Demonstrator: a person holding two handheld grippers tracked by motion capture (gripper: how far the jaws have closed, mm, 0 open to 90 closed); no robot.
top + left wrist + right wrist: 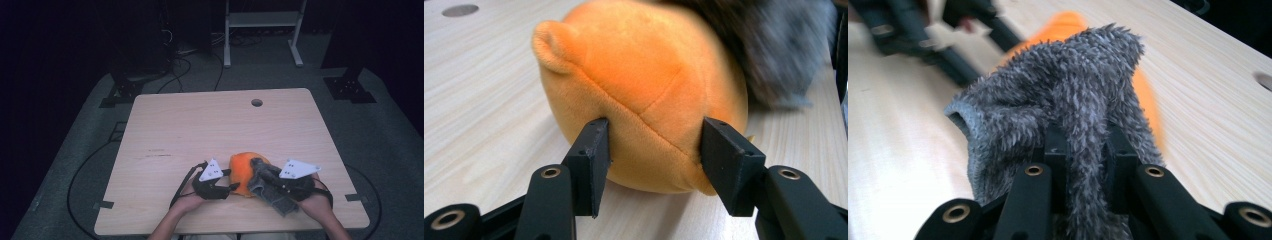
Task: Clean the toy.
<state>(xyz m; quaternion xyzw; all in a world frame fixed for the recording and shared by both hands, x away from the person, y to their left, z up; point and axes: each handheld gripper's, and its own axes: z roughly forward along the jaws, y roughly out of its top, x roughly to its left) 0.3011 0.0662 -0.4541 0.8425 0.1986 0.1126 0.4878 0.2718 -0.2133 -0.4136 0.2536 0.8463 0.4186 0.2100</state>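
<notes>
High view first: I've got both hands in at the near edge of the wooden table, and between them sits the orange plush toy, lying on the tabletop slightly to the right of the middle. My left gripper comes at it from the left, my right gripper from the right, and a grey fuzzy cloth is draped from the toy's right side down towards my right hand. My left hand rests low on the table just beside the toy.

Left gripper view now: the plush toy is right in front of me, and my two black jaws are squeezed in on its lower end, one pad on each side, denting the soft fabric. So the left gripper is pinching the toy, which rests on the table. The grey cloth is a blur over the toy's far upper right.

Right gripper view: my right gripper has its jaws pressed together on a fold of the fuzzy grey cloth, the fibres bunched up between the pads. The cloth rises ahead of me, and behind it peeks the orange of the toy. Further off, top left, my left gripper shows blurred, against the toy's far end.
</notes>
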